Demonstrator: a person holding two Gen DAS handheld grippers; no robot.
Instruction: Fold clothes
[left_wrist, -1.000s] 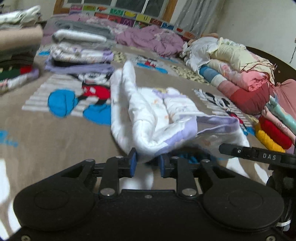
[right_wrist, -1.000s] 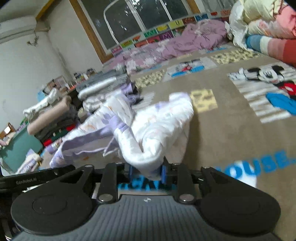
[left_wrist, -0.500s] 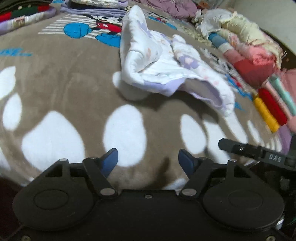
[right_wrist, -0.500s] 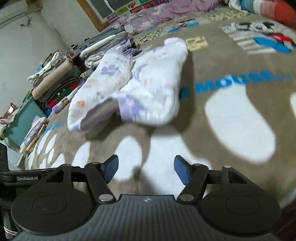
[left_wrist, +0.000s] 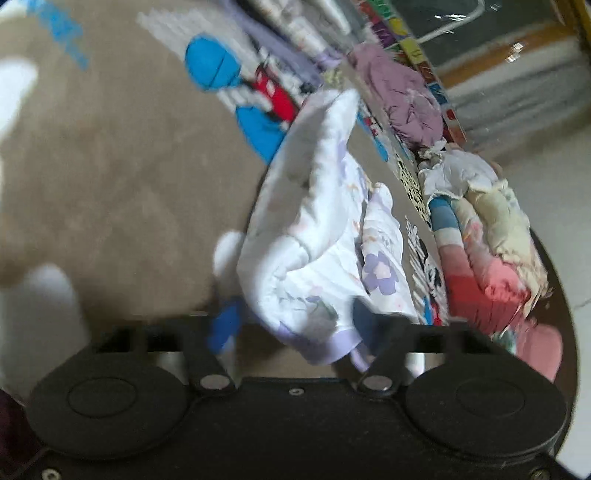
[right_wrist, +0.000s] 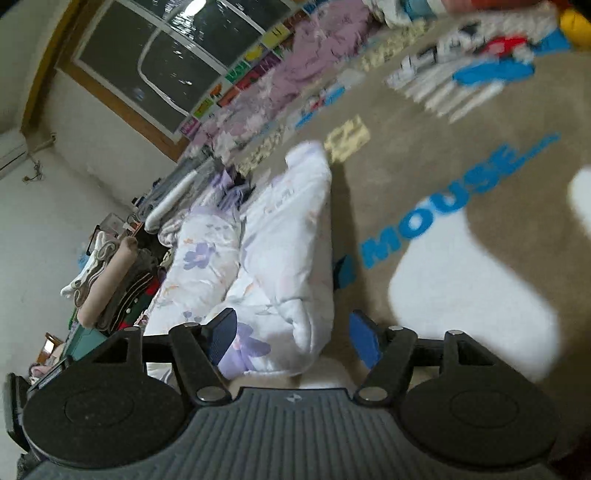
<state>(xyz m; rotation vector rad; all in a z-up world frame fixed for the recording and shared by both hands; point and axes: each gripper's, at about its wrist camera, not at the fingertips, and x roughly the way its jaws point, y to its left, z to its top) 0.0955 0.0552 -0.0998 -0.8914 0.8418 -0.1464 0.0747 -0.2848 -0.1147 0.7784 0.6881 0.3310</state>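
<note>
Both our left hand-held gripper (left_wrist: 291, 328) and right hand-held gripper (right_wrist: 291, 338) gape wide around the floral garment (right_wrist: 280, 258); closing on one layer could unravel its bundle across the blanket (right_wrist: 424, 177).

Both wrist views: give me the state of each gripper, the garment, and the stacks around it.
left gripper: open, fingers either side of the garment's hem.
right gripper: open, garment's end between its fingers.
white floral garment: bunched, partly folded, on the blanket.
side stack: folded.
coloured pile: folded, stacked.
</note>
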